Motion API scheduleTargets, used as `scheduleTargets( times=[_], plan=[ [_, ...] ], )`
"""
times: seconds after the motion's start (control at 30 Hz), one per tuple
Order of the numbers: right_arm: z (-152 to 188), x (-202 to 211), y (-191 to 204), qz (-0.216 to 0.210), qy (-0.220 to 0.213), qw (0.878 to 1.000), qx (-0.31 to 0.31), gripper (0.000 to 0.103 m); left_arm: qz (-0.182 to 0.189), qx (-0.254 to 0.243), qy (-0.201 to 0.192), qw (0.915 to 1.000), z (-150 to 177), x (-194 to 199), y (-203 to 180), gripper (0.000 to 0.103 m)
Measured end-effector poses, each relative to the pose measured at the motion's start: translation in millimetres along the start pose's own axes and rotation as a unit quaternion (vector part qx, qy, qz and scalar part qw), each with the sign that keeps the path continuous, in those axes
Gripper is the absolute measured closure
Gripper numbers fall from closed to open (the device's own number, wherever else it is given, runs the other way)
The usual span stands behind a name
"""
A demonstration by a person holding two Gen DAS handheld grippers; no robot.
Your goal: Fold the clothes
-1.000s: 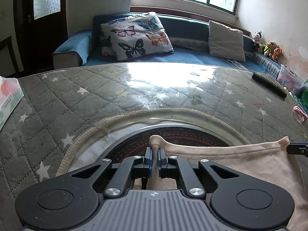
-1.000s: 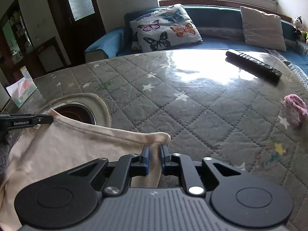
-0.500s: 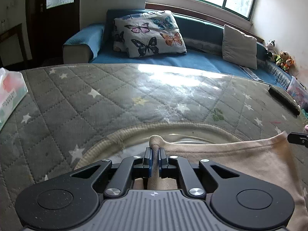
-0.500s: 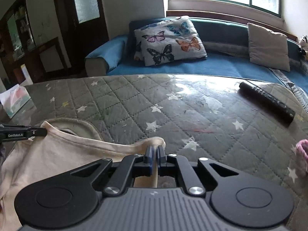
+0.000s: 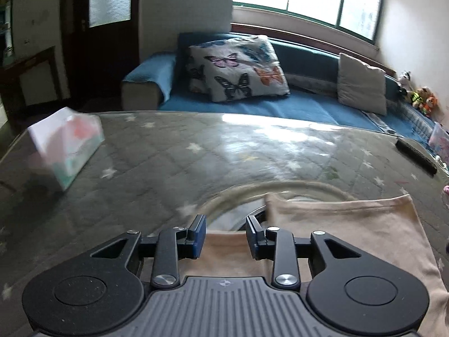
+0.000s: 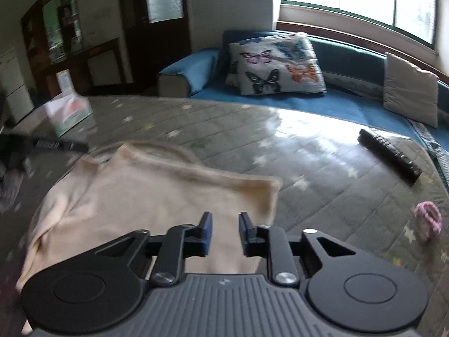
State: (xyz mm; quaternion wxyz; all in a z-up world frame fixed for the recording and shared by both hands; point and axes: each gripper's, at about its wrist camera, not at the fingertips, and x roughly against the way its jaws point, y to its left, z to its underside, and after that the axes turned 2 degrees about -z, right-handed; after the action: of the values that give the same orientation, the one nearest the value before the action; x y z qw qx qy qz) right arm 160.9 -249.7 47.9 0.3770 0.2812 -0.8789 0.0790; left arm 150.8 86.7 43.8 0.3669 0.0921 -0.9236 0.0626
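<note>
Both grippers had their fingers spread apart and gripped nothing: the left gripper hovered over the near left part of the beige garment, and the right gripper over its near right part. The garment lay flat on the quilted desk near its front edge, partly covering a round opening. A tissue box stood toward the left edge and a remote control toward the right.

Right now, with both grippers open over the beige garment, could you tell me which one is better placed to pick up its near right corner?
Probably the right gripper: the beige garment has its right corner just ahead of the fingers. The left gripper sits at the opposite end.
</note>
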Motion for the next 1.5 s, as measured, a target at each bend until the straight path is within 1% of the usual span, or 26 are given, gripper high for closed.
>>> scheduleTargets(
  times=[0.03,0.07,0.13,0.27,0.37,0.43,0.57,0.83,0.9,0.97,1.0,1.03,1.13,1.23,1.33,1.5],
  plan=[
    [6.3,2.7,6.2,-0.007,0.005,1.000,0.008,0.080,0.000,0.000,0.001,1.0000,2.1,1.4,1.3,0.071],
    [12.2,3.5,12.2,-0.013,0.009,1.000,0.013,0.080,0.001,-0.001,0.003,1.0000,4.0,2.3,1.9,0.071],
    [26.6,4.6,26.6,-0.029,0.019,0.999,0.023,0.073,0.011,0.001,0.007,0.9999,6.9,2.7,0.3,0.071],
    [49.0,4.2,50.0,-0.048,0.026,0.998,0.040,0.071,0.030,-0.013,0.013,0.9994,12.6,-5.5,-16.9,0.073],
    [62.4,2.9,63.0,-0.054,0.028,0.997,0.053,0.070,0.028,-0.018,0.018,0.9993,14.8,-17.0,-28.8,0.074],
    [67.9,1.0,66.9,-0.058,0.030,0.996,0.054,0.070,0.021,-0.021,0.019,0.9994,15.7,-25.2,-33.5,0.076],
    [74.3,-2.8,67.2,-0.063,0.029,0.996,0.049,0.068,0.020,-0.022,0.029,0.9992,18.7,-38.2,-36.5,0.076],
    [77.4,-0.7,65.1,-0.069,0.022,0.996,0.048,0.066,0.010,-0.023,0.026,0.9993,21.9,-42.4,-34.5,0.076],
    [78.0,-0.6,64.6,-0.070,0.021,0.996,0.046,0.065,0.007,-0.023,0.023,0.9994,22.2,-42.8,-33.4,0.080],
    [78.7,-0.1,65.2,-0.068,0.020,0.996,0.046,0.065,0.004,-0.022,0.021,0.9995,22.4,-43.2,-32.3,0.089],
    [79.1,0.1,65.6,-0.068,0.020,0.996,0.046,0.065,0.002,-0.023,0.019,0.9996,22.9,-42.8,-31.1,0.092],
    [79.4,0.2,65.8,-0.067,0.019,0.997,0.045,0.065,0.002,-0.021,0.018,0.9996,23.3,-41.8,-29.1,0.096],
    [80.1,-0.1,66.5,-0.065,0.018,0.997,0.045,0.065,0.005,-0.009,0.013,0.9999,23.4,-36.7,-21.9,0.098],
    [80.3,-0.4,66.7,-0.063,0.017,0.997,0.044,0.065,0.006,0.000,0.000,1.0000,22.1,-25.9,-15.7,0.098],
    [80.4,-0.3,67.3,-0.062,0.017,0.997,0.045,0.064,0.007,0.026,-0.015,0.9995,21.0,-9.6,-2.8,0.098],
    [80.7,-0.5,67.1,-0.061,0.016,0.997,0.044,0.064,0.005,0.079,-0.045,0.9958,28.2,31.1,33.9,0.098]
  ],
)
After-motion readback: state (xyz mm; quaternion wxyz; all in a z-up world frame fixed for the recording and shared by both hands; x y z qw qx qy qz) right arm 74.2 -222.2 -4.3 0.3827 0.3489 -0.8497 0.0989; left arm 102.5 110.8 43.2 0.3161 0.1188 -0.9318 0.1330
